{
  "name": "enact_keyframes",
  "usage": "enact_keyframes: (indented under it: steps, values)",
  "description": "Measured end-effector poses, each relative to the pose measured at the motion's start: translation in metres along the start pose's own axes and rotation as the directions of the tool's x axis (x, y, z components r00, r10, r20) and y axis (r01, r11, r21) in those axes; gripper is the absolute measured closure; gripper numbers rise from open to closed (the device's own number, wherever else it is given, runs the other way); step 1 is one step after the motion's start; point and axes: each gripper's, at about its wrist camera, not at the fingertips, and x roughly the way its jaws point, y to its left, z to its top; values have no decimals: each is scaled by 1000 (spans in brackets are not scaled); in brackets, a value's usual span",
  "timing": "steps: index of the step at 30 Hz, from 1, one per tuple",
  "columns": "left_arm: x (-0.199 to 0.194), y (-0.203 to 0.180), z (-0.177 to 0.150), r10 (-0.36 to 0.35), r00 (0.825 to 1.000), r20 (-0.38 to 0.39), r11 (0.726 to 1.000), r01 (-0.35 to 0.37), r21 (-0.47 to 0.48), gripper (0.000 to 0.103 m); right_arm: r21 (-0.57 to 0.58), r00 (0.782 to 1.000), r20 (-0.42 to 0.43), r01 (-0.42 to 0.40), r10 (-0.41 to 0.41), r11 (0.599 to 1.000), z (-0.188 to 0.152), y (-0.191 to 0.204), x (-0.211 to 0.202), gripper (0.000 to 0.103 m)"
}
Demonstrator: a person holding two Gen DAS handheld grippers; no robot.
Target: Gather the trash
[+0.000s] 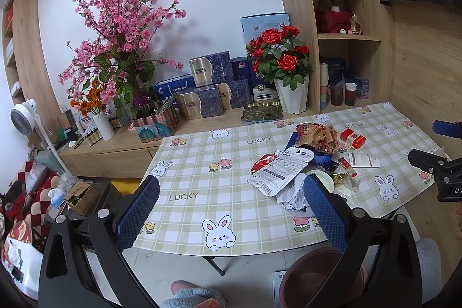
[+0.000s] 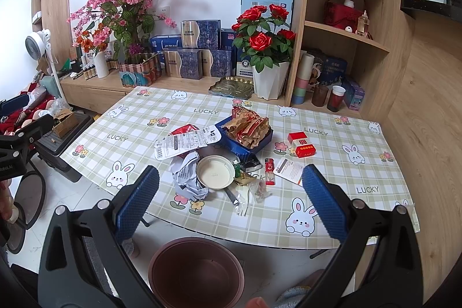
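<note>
Blue-padded, your right gripper (image 2: 230,194) and left gripper (image 1: 231,199) both hang spread wide, holding nothing, above the table's (image 2: 346,210) near edge; trash pile (image 2: 219,152) lies just ahead, brown bin (image 2: 196,270) below.

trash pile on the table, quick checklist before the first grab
1. Left hand-held gripper open, holds nothing: ok.
2. Right hand-held gripper open, holds nothing: ok.
3. Brown bin on the floor below the table edge, mouth unobstructed: ok.
4. Crumpled paper at the near side of the pile, nothing on top: ok.
5. White lid lying flat, hard to pinch: not ok.
6. Lighter is trash: cannot tell.
</note>
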Motion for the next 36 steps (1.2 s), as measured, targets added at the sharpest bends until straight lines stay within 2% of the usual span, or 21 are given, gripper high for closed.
enact_keyframes:
  steps: [12,15,18,22,24,27,28,32,36]
  values:
    - [3,-2,-1,-7,1000,-2,1000,7,-8,5,0,1000,-2,-2,2,1000,0,0,1,5]
    - [6,-1,-3,-29,1000,3,999,29,-28,5,-1,1000,-3,-2,2,1000,-2,-7,4,5]
    - [9,2,-8,-82,997,-6,996,82,-44,5,3,1000,0,-3,3,1000,-4,-8,6,5]
    - [18,2,-15,-89,996,-26,995,88,-57,5,41,1000,-9,-18,18,999,-13,-5,14,5]
    - [21,3,-20,-98,995,-13,994,98,-53,5,64,1000,-17,-17,18,998,-24,-11,21,5]
    - [24,9,-31,-132,987,92,988,138,-63,5,85,999,-42,-17,21,996,-34,-20,32,5]
    - [27,11,-33,-131,986,104,988,139,-68,5,107,998,-62,-12,19,994,-43,-26,42,5]
    - [63,12,-41,-128,992,-4,990,128,-67,5,162,991,-129,-15,36,987,-60,-38,69,5]
    - [91,8,-51,-124,989,-80,991,120,-63,5,182,990,-135,-22,48,983,-69,-43,81,5]
